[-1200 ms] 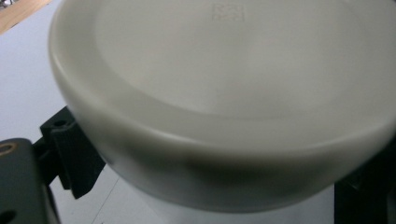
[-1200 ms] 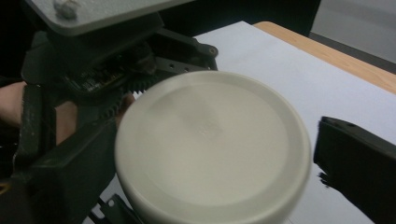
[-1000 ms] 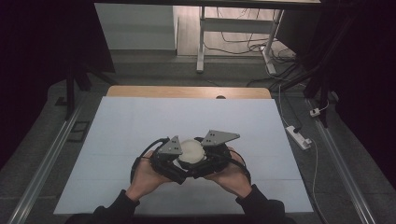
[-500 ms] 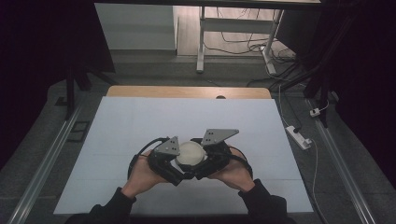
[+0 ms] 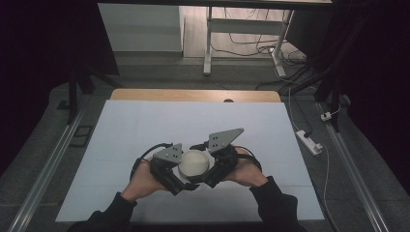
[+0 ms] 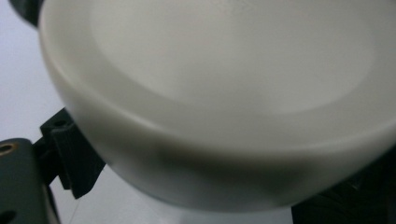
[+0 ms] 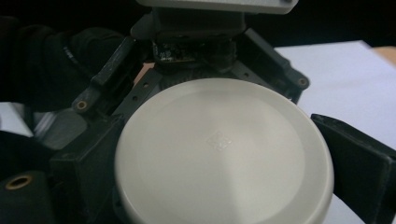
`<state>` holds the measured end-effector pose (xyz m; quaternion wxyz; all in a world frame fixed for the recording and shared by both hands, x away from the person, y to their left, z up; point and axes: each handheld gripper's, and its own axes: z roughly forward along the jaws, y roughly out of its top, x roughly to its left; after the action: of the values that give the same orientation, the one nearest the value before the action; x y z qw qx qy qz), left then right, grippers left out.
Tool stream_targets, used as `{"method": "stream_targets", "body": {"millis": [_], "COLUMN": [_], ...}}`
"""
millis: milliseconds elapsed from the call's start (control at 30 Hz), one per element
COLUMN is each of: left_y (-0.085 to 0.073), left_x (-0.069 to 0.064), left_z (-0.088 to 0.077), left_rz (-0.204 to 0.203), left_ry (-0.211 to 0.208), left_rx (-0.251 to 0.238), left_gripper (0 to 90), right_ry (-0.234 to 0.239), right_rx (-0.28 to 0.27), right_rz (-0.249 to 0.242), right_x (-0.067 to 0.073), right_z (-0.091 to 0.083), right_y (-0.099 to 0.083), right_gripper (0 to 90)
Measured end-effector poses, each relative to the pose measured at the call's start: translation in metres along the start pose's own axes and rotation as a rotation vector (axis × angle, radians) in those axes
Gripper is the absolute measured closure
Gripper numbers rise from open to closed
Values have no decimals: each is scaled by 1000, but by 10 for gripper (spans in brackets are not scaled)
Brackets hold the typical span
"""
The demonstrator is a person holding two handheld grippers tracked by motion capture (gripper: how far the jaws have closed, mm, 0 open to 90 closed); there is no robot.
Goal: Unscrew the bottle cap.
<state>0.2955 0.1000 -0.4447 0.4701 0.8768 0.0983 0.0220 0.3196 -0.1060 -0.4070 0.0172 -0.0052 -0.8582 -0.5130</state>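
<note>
A round, cream-white plastic lid-like disc (image 5: 194,163) sits low over the near middle of the pale grey table mat (image 5: 145,125), caught between the two tools. The left gripper (image 5: 180,180) comes at the disc from its left, the right gripper (image 5: 205,179) from its right, and both meet just at the disc's near edge. In the right gripper view the disc (image 7: 224,151) lies between the black jaws, one pressed to each side of its rim, so this tool is pinching the disc. In the left gripper view the disc (image 6: 219,102) is very close and blurred; a black jaw touches its lower left rim, but whether this tool clamps it I cannot tell. What lies under the disc is hidden.

The step in hand looks like a two-handed hold on the disc, perhaps to lift or twist it. The next move calls for steady, even pressure from both sides, keeping the disc level so the smooth rim does not slip.
</note>
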Motion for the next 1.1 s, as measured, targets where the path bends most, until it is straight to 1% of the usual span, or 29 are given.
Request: {"method": "stream_targets", "body": {"millis": [33,67,133,200,233,267,333,400,467,533,567,600,667,700,767,833,867,900,933,967,1000,1033,1067,1100], "left_y": [0,0,0,-1,-1,-2,-2,-1,0,1,1,2,3,3,4,4,4,4,3,2,2,2,2,3], "left_x": [0,0,1,2,2,3,3,2,1,0,0,-1,-2,-2,-2,-2,-2,-2,-1,0,0,0,-1,-1], "left_z": [0,0,0,0,0,0,-1,-1,-2,-1,-1,-1,0,0,-1,-1,-2,-2,-4,-4,-5,-6,-6,-6], "left_rz": [-4,-7,-22,-49,-49,-60,-86,-95,-109,-121,-121,-128,-131,-132,-130,-119,-105,-105,-90,-86,-78,-66,-63,-48], "left_ry": [10,22,45,68,68,101,135,175,206,238,238,260,266,263,257,247,236,236,196,167,142,123,106,88], "left_rx": [-1,-1,-4,-13,-13,-8,-15,-10,-6,-4,-4,6,8,7,6,8,11,11,3,-1,-7,-8,-12,-8], "left_gripper": [72,72,72,72,72,72,72,72,72,72,72,72,72,72,72,72,72,72,72,72,72,72,72,72], "right_ry": [-17,-42,-104,-149,-149,-204,-236,-272,-312,-351,-369,-382,-407,-407,-414,-415,-408,-408,-367,-349,-321,-292,-266,-240], "right_rx": [-14,-22,-36,-53,-53,-46,-35,-22,-15,-8,-4,-5,-3,-7,-14,-15,-12,-12,-8,-8,-7,-6,-4,-5], "right_rz": [-2,10,33,51,51,79,106,142,168,172,170,164,153,152,146,147,148,148,156,157,154,146,136,131], "right_x": [1,1,2,5,5,8,9,10,11,12,12,14,16,16,18,19,19,19,17,16,16,15,14,14], "right_z": [-1,-2,-6,-8,-8,-9,-7,-4,-1,4,6,8,12,12,13,13,12,12,10,8,7,5,3,2], "right_y": [0,1,4,6,6,9,10,11,10,9,9,8,8,8,8,9,9,9,9,10,10,10,10,10], "right_gripper": [17,0,0,0,0,0,0,0,0,0,0,10,42,63,64,66,66,66,67,67,67,68,68,67]}}
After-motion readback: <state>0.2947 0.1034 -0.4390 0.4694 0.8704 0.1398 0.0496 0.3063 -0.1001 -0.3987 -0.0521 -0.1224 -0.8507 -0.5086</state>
